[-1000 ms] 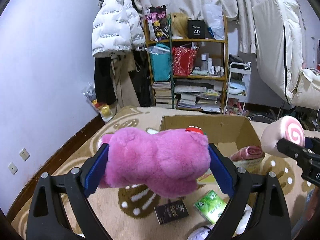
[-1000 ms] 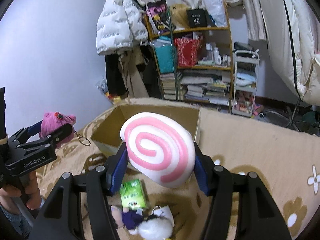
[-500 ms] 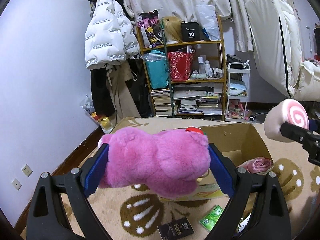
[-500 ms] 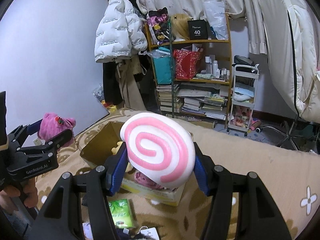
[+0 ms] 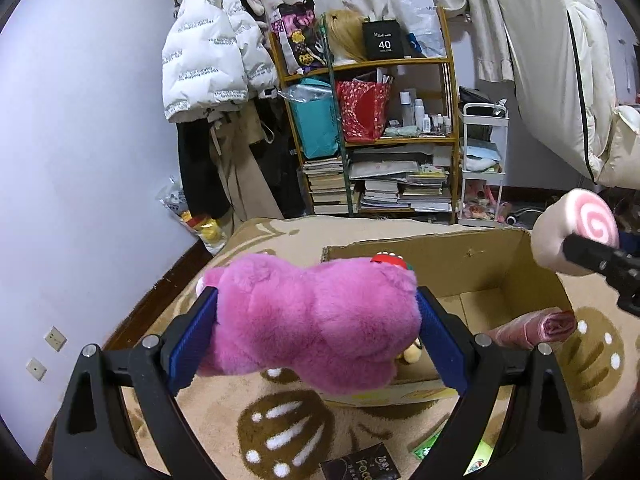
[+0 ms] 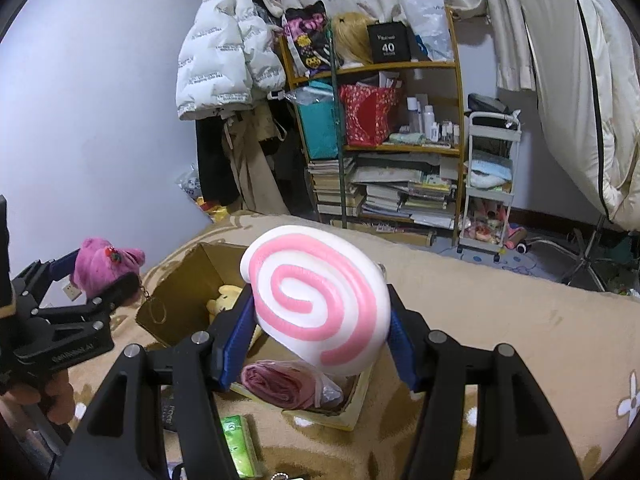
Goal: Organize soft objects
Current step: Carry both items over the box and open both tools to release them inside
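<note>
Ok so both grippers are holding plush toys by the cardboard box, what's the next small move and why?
Probably lower the right gripper a little and open it: its swirl cushion already hangs over the open cardboard box, above the pink bundle, while the left gripper's pink plush sits nearer the rim.

1. My left gripper (image 5: pixel 316 332) is clamped on the pink plush toy (image 5: pixel 312 320), its blue pads pressed into the fur on both sides.
2. My right gripper (image 6: pixel 320 330) grips the swirl cushion (image 6: pixel 318 306) between its blue pads.
3. My left hand (image 6: pixel 44 394) wraps the left gripper's handle, low at the right wrist view's left edge.
4. Both grippers are held up above the floor, side by side and apart.
</note>
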`<state>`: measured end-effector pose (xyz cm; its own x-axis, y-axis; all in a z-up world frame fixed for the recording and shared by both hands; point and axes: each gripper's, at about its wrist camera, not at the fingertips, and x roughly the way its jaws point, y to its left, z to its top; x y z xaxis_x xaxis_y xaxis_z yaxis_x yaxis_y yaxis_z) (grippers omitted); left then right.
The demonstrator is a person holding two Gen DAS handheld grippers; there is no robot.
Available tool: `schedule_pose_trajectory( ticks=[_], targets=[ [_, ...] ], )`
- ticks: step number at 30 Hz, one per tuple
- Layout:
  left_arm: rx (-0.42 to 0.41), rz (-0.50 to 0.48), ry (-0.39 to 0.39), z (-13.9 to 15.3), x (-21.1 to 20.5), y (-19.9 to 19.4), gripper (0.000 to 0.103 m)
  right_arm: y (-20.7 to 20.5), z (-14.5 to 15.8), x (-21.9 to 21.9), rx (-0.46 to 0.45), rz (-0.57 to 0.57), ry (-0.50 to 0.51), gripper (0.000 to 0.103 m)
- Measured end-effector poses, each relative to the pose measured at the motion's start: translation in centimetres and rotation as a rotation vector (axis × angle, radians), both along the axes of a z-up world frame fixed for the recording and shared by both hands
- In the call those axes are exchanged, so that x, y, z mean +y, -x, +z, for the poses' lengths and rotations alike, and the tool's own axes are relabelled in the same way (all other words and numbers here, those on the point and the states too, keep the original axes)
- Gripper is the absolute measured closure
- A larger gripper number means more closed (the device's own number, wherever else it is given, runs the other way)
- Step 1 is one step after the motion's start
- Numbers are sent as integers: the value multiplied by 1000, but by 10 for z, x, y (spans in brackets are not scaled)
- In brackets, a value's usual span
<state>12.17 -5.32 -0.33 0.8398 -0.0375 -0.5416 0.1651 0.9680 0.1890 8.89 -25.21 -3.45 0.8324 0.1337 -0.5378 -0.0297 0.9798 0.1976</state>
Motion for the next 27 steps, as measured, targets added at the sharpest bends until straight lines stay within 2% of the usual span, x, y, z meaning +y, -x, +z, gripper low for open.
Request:
schedule_pose_trajectory(
  ticks=[8,27],
  targets=[
    [66,-39,27,-7,-4,-11,10,-11,-7,-6,18,5,-35,38],
    [124,-124,42,-20,-20,-17,10,-23,-22,-4,65,58,-96,35]
  ],
)
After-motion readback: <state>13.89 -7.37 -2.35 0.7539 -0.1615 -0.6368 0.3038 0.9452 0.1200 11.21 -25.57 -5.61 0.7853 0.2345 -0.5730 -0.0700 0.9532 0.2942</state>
